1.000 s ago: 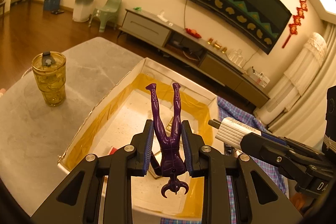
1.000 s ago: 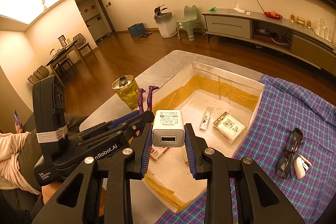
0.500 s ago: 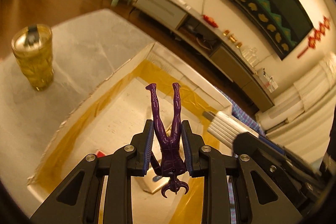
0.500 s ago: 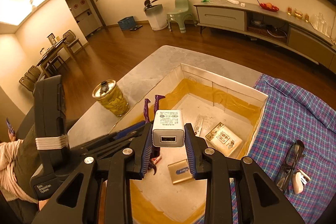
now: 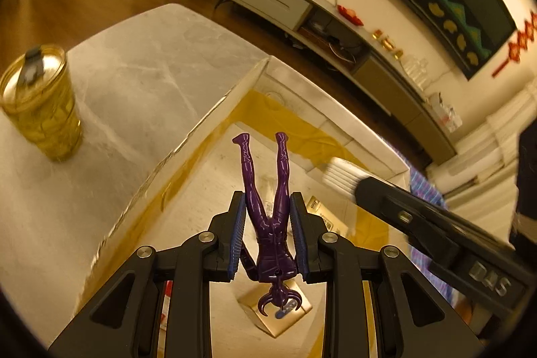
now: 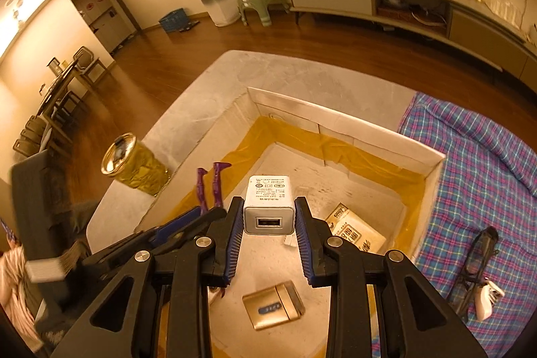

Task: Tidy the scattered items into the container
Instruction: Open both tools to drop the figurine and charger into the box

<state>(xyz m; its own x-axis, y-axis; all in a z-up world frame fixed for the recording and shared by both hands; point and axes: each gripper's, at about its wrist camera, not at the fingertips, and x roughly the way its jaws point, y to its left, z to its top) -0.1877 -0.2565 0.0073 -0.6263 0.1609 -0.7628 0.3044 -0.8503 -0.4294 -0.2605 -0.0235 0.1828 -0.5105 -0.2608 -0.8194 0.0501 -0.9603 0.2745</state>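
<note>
My left gripper (image 5: pixel 267 200) is shut on a purple figurine (image 5: pixel 272 244), held head-down with its legs pointing away, above the open white box (image 5: pixel 339 126) lined with yellow tape. My right gripper (image 6: pixel 268 202) is shut on a white USB charger (image 6: pixel 267 190) and hangs over the same box (image 6: pixel 352 123). In the right wrist view the left gripper (image 6: pixel 201 217) sits close at the left with the figurine's legs (image 6: pixel 216 183) sticking up. The right gripper (image 5: pixel 402 217) shows in the left wrist view at the right.
Inside the box lie a gold case (image 6: pixel 273 307) and a printed packet (image 6: pixel 355 230). A yellow tumbler (image 5: pixel 40 103) stands on the marble table left of the box. On the plaid cloth (image 6: pixel 476 163) to the right lie glasses (image 6: pixel 478 254) and a small white item (image 6: pixel 485 301).
Both grippers have moved forward and lower over the box, tilting downward, so more of the box floor shows. Each keeps its hold.
</note>
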